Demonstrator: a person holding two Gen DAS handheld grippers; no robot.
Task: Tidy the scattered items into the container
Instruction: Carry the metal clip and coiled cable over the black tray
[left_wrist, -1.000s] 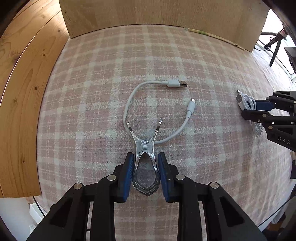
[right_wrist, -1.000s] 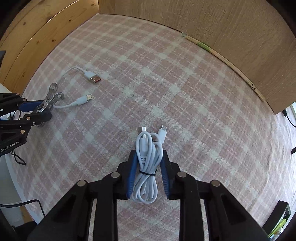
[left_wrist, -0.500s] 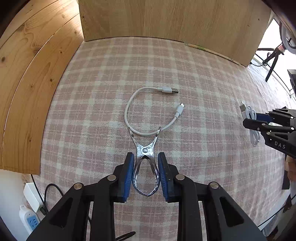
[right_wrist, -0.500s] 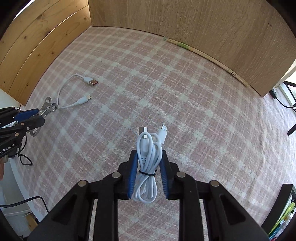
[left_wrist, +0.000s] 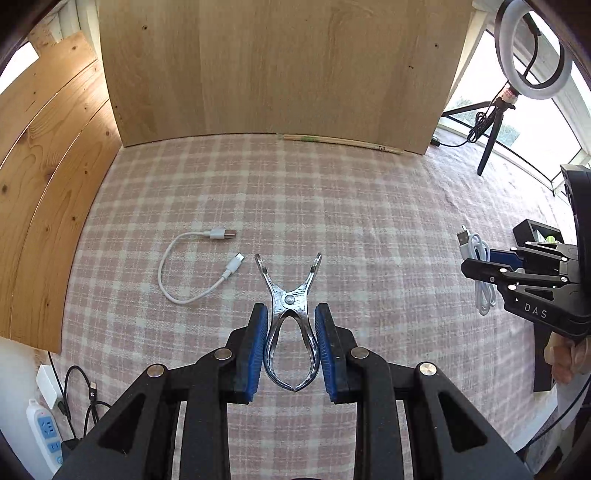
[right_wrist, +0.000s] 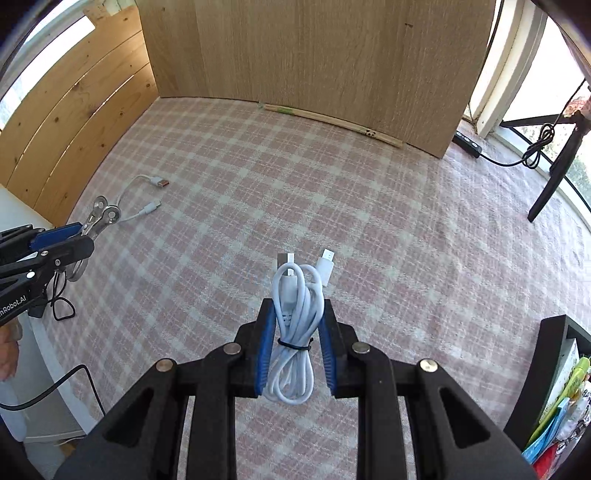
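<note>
Pink and cream plaid cloth on the table (left_wrist: 369, 206), shiny silver metal clip (left_wrist: 291, 317), white loose cable (left_wrist: 184, 273), white bundled cable (right_wrist: 293, 332) with black tie, black claws with blue pads (right_wrist: 266, 354), light wood panels (left_wrist: 280, 66).

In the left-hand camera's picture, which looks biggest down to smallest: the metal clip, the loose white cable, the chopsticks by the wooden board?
1. Metal clip, though it is nearest the camera, which inflates it.
2. Loose white cable and chopsticks: too alike to rank; the chopsticks lie farthest away.
</note>
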